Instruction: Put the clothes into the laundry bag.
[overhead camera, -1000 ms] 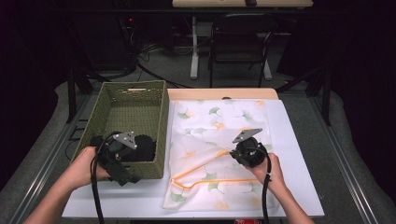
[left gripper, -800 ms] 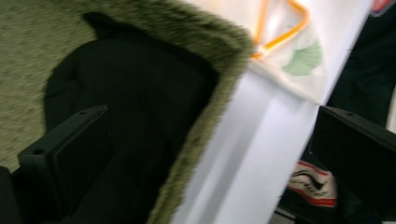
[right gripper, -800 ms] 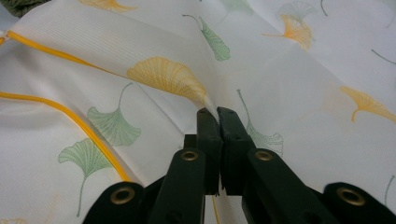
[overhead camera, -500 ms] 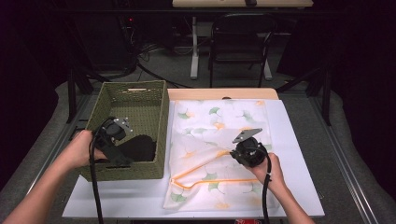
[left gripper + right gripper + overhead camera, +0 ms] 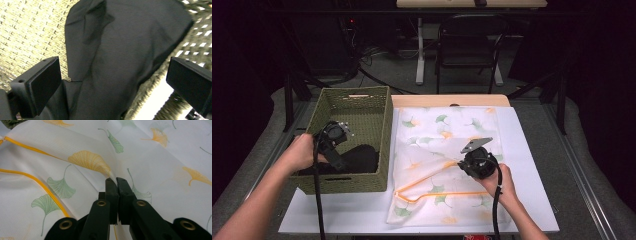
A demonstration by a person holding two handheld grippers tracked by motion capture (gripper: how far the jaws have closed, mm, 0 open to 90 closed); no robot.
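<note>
A black cloth (image 5: pixel 359 157) lies bunched in the green woven basket (image 5: pixel 384 125) at the table's left. My left gripper (image 5: pixel 337 157) hovers over it inside the basket. Its jaws stand wide open in the left gripper view, with the black cloth (image 5: pixel 120 55) between and below them and no pad touching it. A white mesh bag (image 5: pixel 447 135) printed with ginkgo leaves lies flat on the table, its orange-edged opening (image 5: pixel 432 194) toward the front. My right gripper (image 5: pixel 469 162) is shut on a pinched fold of the bag (image 5: pixel 150 162) and lifts it slightly; the right gripper (image 5: pixel 116 181) has its jaws pressed together.
The basket wall (image 5: pixel 22 30) surrounds the left gripper closely. The white table top (image 5: pixel 532 165) has bare strips right of the bag and along the front edge. A chair (image 5: pixel 469 47) and desk legs stand beyond the table.
The left hand and gripper moved from the basket's front wall farther in, toward its left middle. The right gripper and the bag stayed put.
</note>
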